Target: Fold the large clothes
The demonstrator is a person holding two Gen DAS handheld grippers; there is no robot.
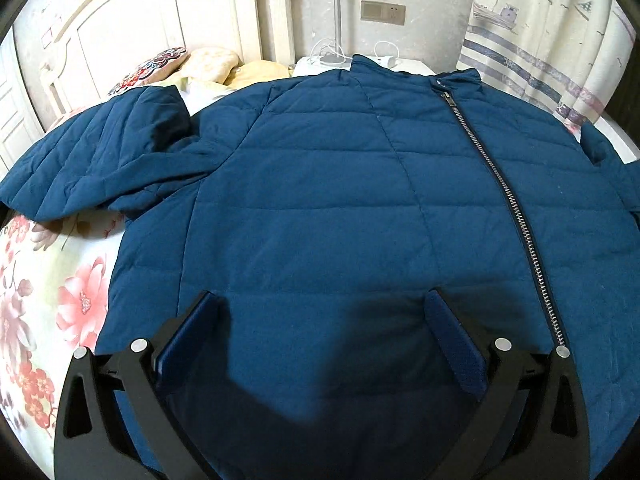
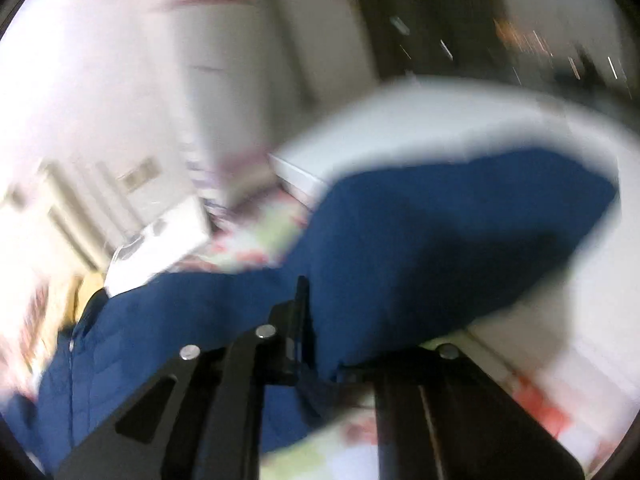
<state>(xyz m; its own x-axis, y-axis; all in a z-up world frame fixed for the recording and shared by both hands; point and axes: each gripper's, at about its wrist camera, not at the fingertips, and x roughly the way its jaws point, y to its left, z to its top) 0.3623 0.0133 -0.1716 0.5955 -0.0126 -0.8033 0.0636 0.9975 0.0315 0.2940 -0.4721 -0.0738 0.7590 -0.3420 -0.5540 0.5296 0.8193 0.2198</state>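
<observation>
A blue quilted jacket [image 1: 340, 184] lies front up on the bed, zipped, collar toward the headboard. Its left sleeve [image 1: 100, 156] is bent and spread to the left. My left gripper [image 1: 324, 312] is open and empty, hovering over the jacket's lower hem. In the blurred right wrist view, my right gripper [image 2: 320, 320] is shut on the jacket's right sleeve [image 2: 440, 236] and holds it lifted above the bed; the sleeve's cuff end hangs out ahead of the fingers.
A floral bedsheet [image 1: 52, 288] covers the bed. Pillows [image 1: 192, 68] lie by the white headboard [image 1: 160, 20]. A white nightstand [image 1: 360, 66] with cables and a lamp pole stands behind the collar. A curtain [image 1: 540, 40] hangs at the right.
</observation>
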